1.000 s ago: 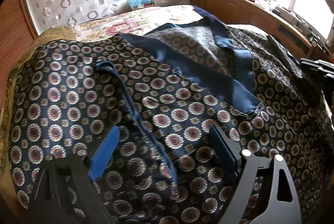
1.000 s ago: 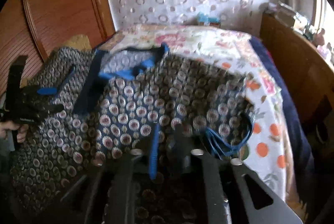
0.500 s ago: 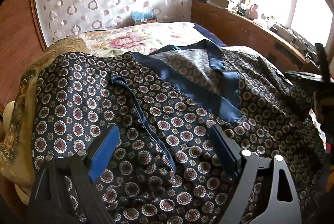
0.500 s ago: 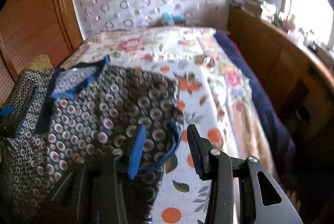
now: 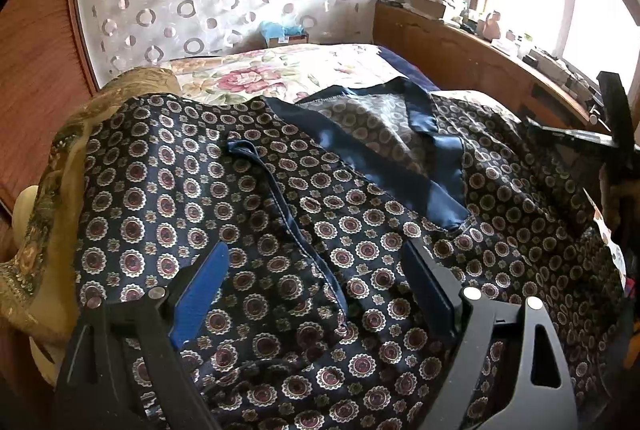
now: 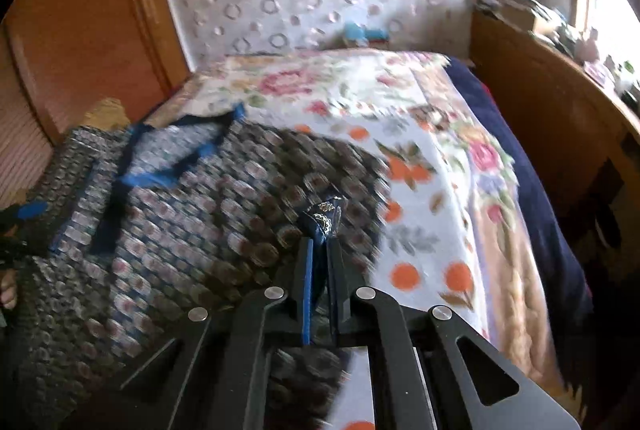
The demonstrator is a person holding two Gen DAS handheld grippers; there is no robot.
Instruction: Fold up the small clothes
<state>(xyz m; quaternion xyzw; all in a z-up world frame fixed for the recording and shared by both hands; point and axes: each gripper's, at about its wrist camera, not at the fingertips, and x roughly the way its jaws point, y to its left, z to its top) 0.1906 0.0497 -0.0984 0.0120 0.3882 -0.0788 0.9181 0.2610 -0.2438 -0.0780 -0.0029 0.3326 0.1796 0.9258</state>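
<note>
Floral-quilted bed (image 6: 420, 157) carries dark medallion-print satin garment (image 5: 248, 213); left hand-held gripper (image 5: 316, 278) spread apart over it, right hand-held gripper (image 6: 320, 250) clamped on garment's edge.

1. Spread across the near end of the bed (image 6: 432, 157): the garment (image 5: 168, 197), its collar opening (image 5: 384, 145) toward the far wall.
2. On the garment's left edge, hovering just above: the left gripper (image 5: 316, 270), spread wide.
3. At the garment's right edge: the right gripper (image 6: 320, 250), pinching a fold.
4. Behind the garment, on the bed's far end: a box (image 5: 286, 35).
5. Right of the bed: a wooden ledge (image 5: 480, 57).
</note>
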